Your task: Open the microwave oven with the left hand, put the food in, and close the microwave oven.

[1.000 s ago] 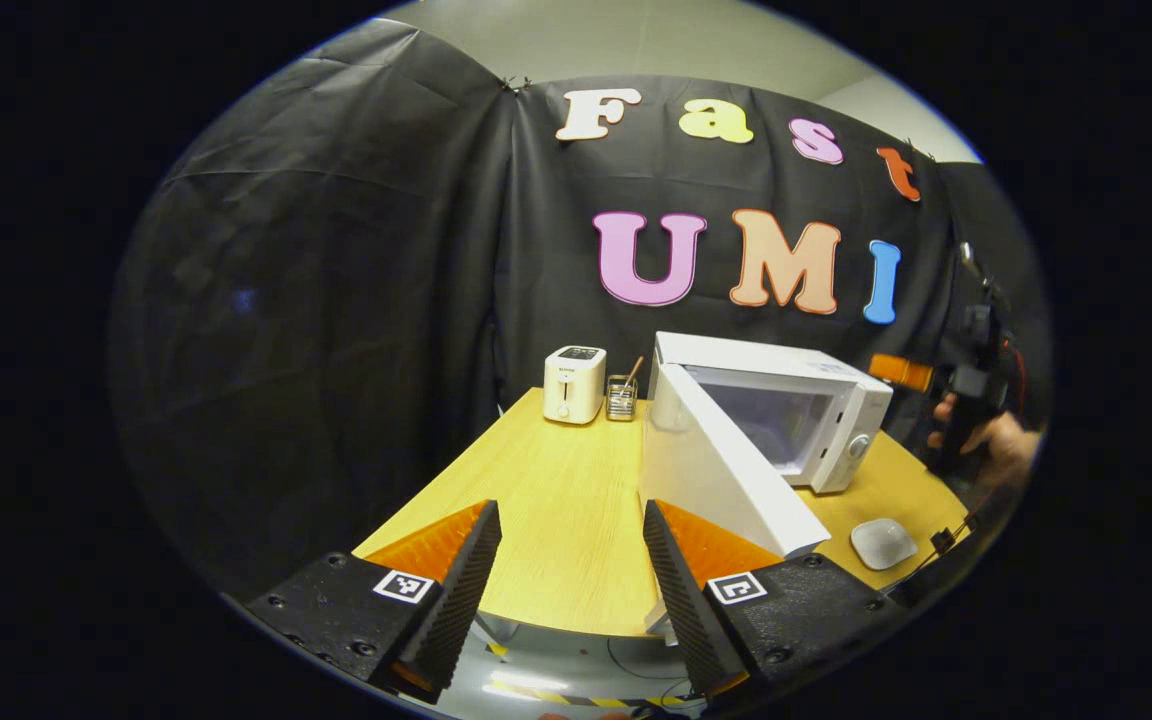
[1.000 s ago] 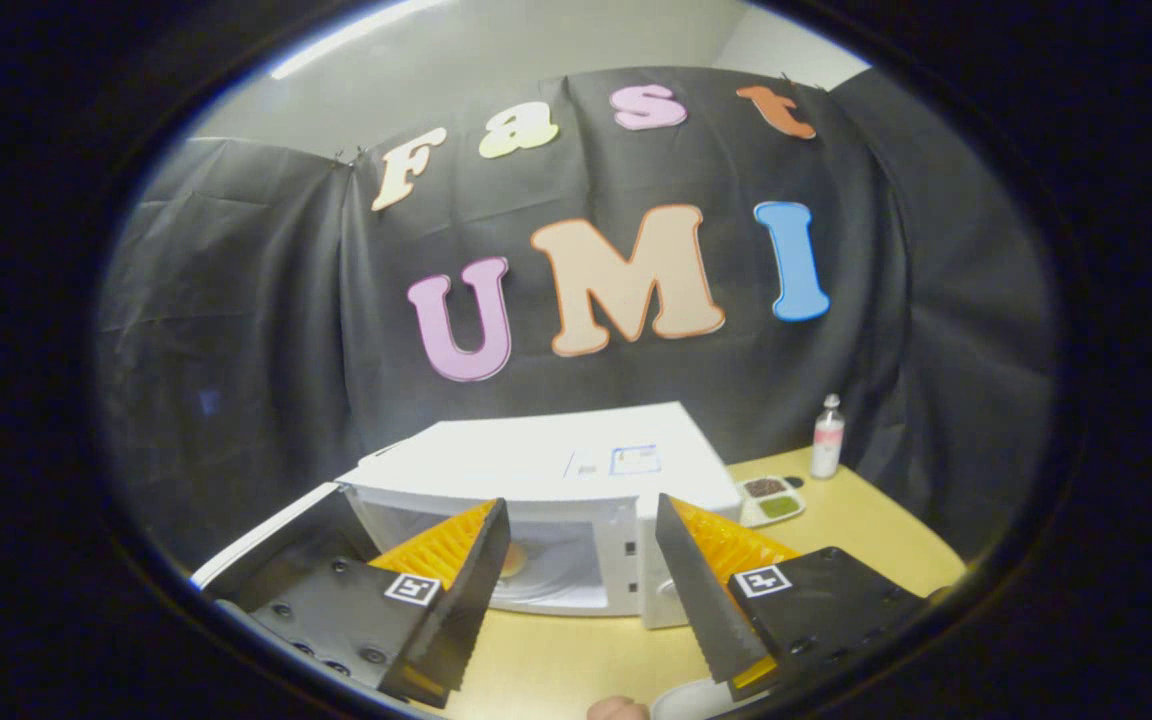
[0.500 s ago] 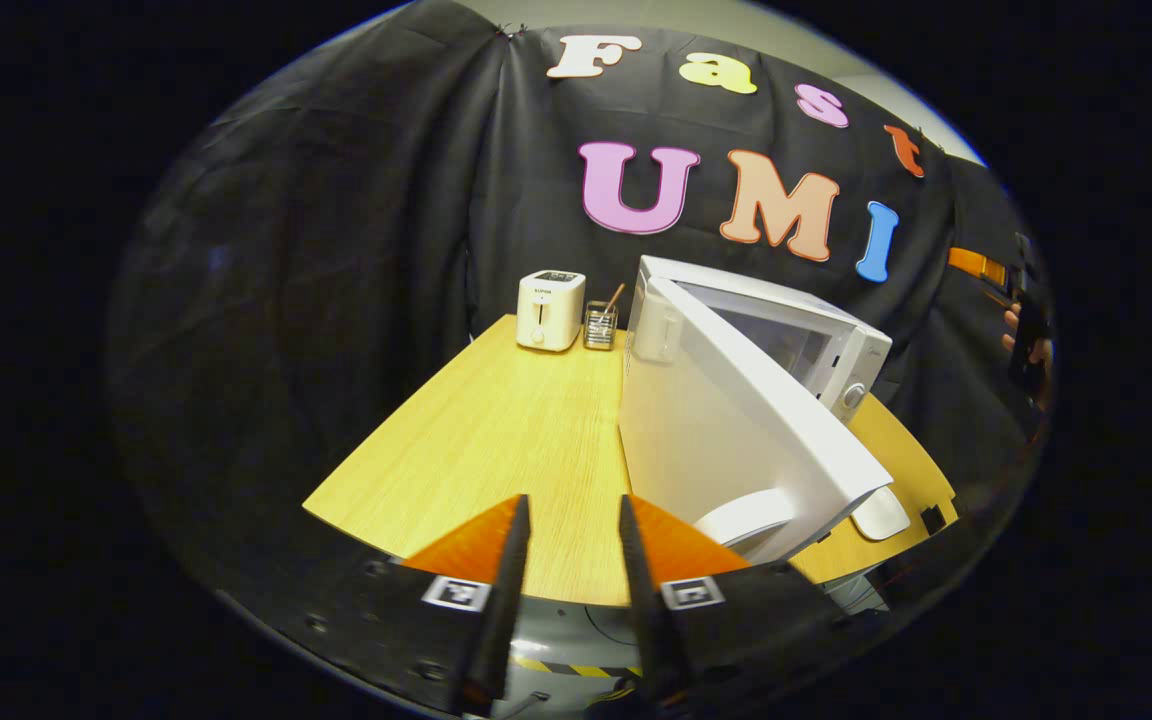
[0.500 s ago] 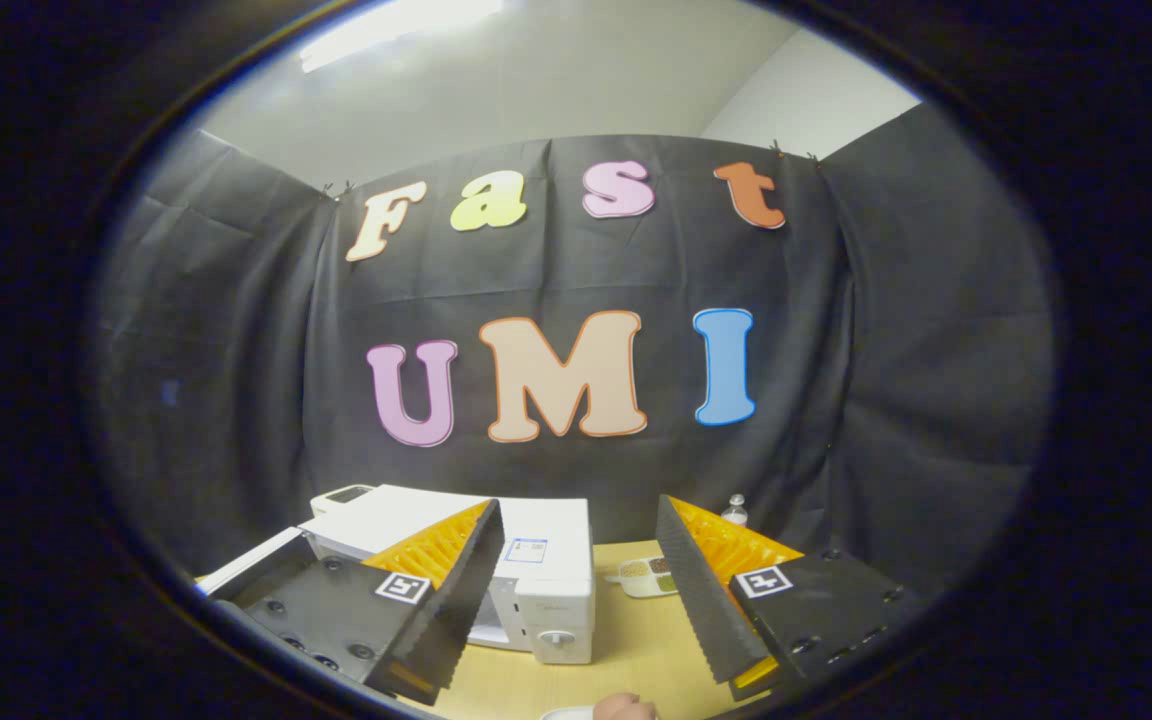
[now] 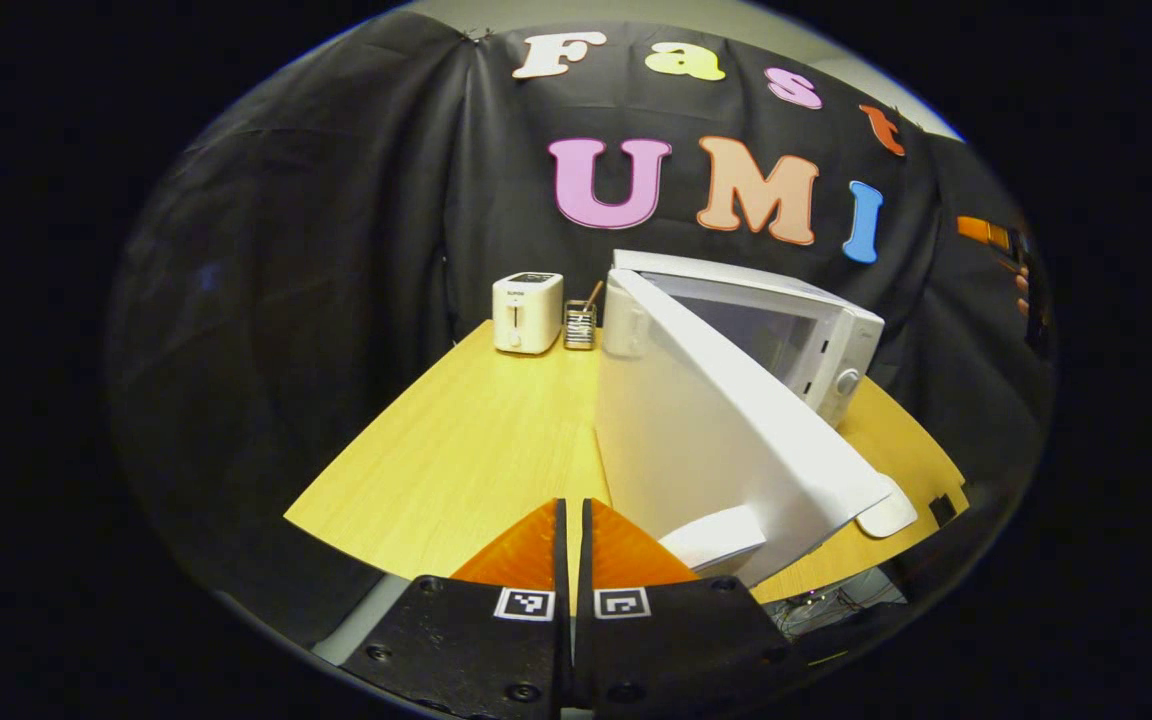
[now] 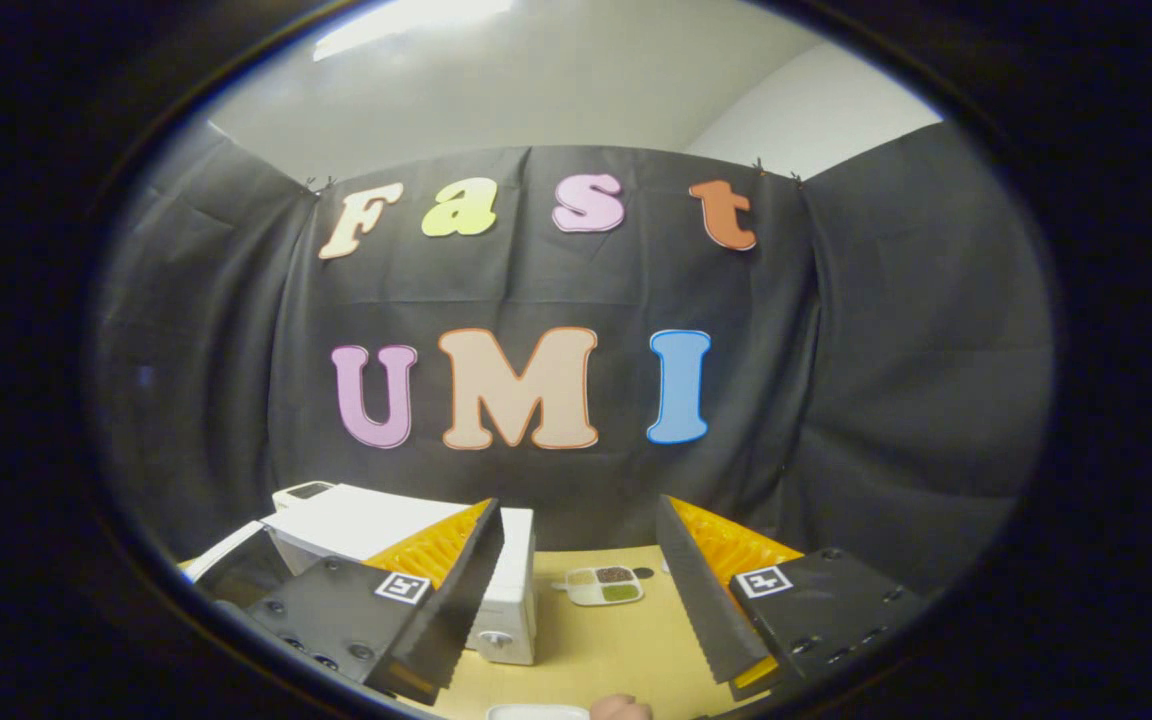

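Left gripper view: the left gripper (image 5: pixel 570 560) has its fingers pressed together on nothing, just in front of the microwave oven's (image 5: pixel 776 320) open door (image 5: pixel 706 430). The door swings outward and hides most of the cavity, so whether food lies inside cannot be told. A toaster (image 5: pixel 527 312) stands left of the oven.

Right gripper view: the right gripper (image 6: pixel 576 590) is spread wide and empty; its left finger (image 6: pixel 436 590) covers part of the oven (image 6: pixel 376 520). A small condiment tray (image 6: pixel 604 586) lies right of the oven.

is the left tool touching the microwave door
Apart. In the left gripper view the left tool is shut on nothing, with bare table ahead of its tips; the open door stands off to the side, a strip of table between them.
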The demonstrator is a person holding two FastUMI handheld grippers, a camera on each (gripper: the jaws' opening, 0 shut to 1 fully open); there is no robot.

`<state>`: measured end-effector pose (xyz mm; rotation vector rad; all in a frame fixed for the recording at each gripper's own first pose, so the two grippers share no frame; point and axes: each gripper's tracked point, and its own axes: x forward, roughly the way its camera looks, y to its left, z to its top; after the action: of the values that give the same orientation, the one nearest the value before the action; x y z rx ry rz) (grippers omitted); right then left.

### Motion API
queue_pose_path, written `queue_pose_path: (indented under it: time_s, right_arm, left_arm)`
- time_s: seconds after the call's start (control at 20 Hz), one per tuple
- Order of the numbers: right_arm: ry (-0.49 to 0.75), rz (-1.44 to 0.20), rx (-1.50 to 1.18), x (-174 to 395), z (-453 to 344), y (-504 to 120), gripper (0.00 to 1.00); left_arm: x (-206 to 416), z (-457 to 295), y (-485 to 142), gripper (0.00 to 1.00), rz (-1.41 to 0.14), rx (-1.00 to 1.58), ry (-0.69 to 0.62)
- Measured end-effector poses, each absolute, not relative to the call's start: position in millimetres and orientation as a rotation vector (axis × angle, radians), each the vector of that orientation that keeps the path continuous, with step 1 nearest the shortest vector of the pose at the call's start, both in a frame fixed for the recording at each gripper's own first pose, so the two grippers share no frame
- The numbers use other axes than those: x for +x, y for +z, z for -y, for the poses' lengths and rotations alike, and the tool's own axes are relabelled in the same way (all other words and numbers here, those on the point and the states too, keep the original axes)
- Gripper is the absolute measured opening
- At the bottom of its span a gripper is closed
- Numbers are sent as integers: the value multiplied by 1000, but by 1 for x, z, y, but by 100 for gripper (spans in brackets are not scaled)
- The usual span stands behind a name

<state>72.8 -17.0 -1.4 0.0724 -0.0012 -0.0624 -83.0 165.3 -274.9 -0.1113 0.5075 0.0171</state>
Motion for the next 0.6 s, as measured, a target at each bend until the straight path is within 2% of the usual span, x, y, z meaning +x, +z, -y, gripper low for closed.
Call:
queue_pose_path:
  time_s: [0.2,0.35,0.4,0.6]
  right_arm:
    - [-68,24,0,73,22,4,89]
    - [-46,47,-20,77,20,12,92]
    - [-36,51,-22,78,20,18,96]
    - [-18,56,-1,94,40,20,96]
  left_arm:
    - [-71,-119,-273,0,-515,-82,-74]
    - [-55,-90,-267,0,-503,-49,-112]
    - [-49,-80,-265,0,-497,-41,-120]
    - [-22,-42,-261,0,-495,-1,-150]
